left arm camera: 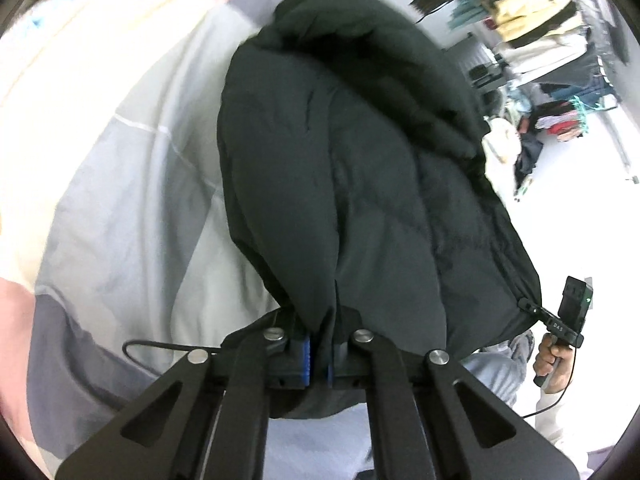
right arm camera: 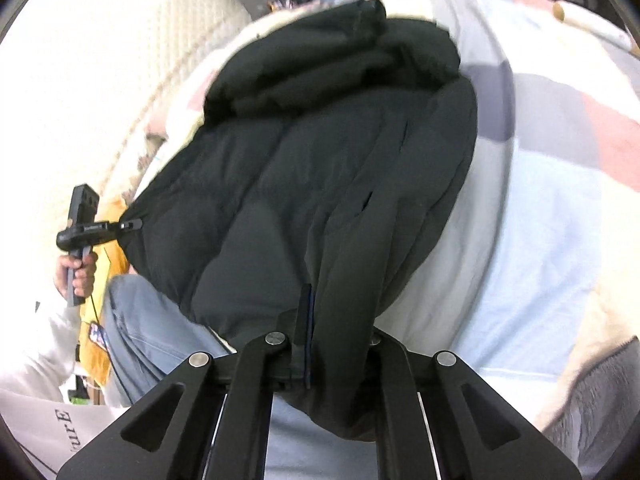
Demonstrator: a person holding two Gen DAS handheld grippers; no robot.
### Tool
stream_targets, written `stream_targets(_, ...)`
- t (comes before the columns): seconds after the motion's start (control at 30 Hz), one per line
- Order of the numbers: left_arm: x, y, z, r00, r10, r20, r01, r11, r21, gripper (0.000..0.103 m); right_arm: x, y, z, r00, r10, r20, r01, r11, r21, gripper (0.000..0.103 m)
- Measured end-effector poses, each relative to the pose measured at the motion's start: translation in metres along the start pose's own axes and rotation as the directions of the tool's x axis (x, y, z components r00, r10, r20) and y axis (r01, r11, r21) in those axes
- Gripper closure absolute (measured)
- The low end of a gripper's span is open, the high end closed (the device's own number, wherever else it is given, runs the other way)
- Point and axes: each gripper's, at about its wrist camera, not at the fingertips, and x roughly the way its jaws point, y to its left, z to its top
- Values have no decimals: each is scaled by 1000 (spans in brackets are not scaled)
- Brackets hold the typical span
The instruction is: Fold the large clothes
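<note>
A large black puffer jacket (left arm camera: 360, 168) with a furry hood is stretched over a bed with a pastel patchwork cover (left arm camera: 132, 184). My left gripper (left arm camera: 319, 360) is shut on one corner of the jacket's hem, the blue pads pinching the cloth. My right gripper (right arm camera: 320, 360) is shut on the other hem corner of the jacket (right arm camera: 320, 184), with cloth draped over its right finger. Each gripper also shows in the other's view, clamped on the jacket's edge: the right one (left arm camera: 528, 306) and the left one (right arm camera: 134, 225). The hood lies at the far end.
A clothes rack (left arm camera: 552, 40) with hanging and piled garments stands to the right of the bed in the left wrist view. The person's jeans (right arm camera: 148, 332) are by the near bed edge. A pale wall or headboard (right arm camera: 120, 60) is at the left in the right wrist view.
</note>
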Motion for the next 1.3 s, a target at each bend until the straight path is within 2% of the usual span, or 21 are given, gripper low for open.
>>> stream_targets(0.2, -49, -9, -22, 997, -32, 65, 31, 999, 8, 99, -56, 10, -24, 995, 11, 101, -11, 1000, 2, 98)
stream_targets(0.4, -97, -9, -65, 993, -59, 102, 58, 998, 9, 99, -104, 25, -64, 979, 31, 201, -36, 999, 22, 98)
stream_targets(0.57, -114, -21, -99, 992, -39, 116, 40, 999, -4, 99, -130, 36, -98, 969, 48, 243, -61, 997, 45, 98)
stream_targets(0.77, -123, -41, -125, 993, -17, 117, 18, 1000, -9, 99, -141, 61, -121, 962, 38, 272, -62, 995, 80, 98)
stream_targets(1.07, -131, -47, -130, 990, -9, 143, 6, 1000, 23, 99, -151, 61, -118, 948, 24, 318, -62, 992, 109, 98)
stream_targets(1.2, -136, -54, -119, 990, -21, 137, 17, 999, 34, 99, -154, 56, -106, 941, 9, 337, -55, 990, 127, 98)
stream_targets(1.3, -139, -60, -111, 991, -4, 134, -2, 999, 44, 99, -153, 52, -97, 942, 2, 335, -51, 989, 137, 98)
